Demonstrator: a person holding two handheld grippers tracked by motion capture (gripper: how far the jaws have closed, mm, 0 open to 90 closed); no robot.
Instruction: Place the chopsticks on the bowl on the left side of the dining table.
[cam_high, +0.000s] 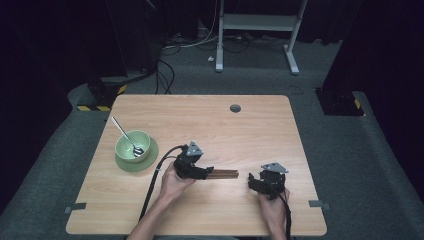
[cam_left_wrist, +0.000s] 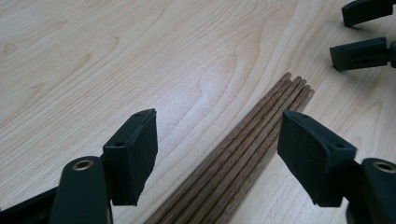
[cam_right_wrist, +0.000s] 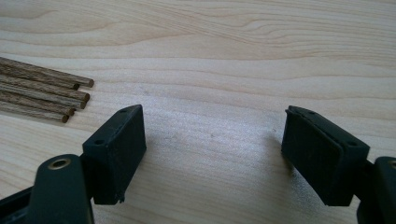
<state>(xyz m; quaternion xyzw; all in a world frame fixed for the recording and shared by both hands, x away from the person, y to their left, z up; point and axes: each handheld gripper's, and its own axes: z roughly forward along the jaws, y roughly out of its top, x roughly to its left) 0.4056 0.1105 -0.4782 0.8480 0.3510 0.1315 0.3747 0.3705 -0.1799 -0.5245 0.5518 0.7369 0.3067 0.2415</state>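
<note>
wooden sticks (cam_high: 224, 174): bundle flat on table (cam_high: 260, 125), near front edge, long axis parallel to it, free ends toward right edge | left tongs (cam_left_wrist: 217, 154): jaws apart, straddling sticks, not closed | right tongs (cam_right_wrist: 212, 154): jaws apart, near stick ends, apart from them | green bowl (cam_high: 132, 145): with spoon (cam_high: 125, 135), toward left edge

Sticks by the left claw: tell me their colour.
Sticks: brown, with darker wood grain; the left gripper view shows it best.

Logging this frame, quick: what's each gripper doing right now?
Left gripper: open, jaws either side of the wooden sticks, not closed on them.
Right gripper: open, holding nothing, over bare table.
</note>
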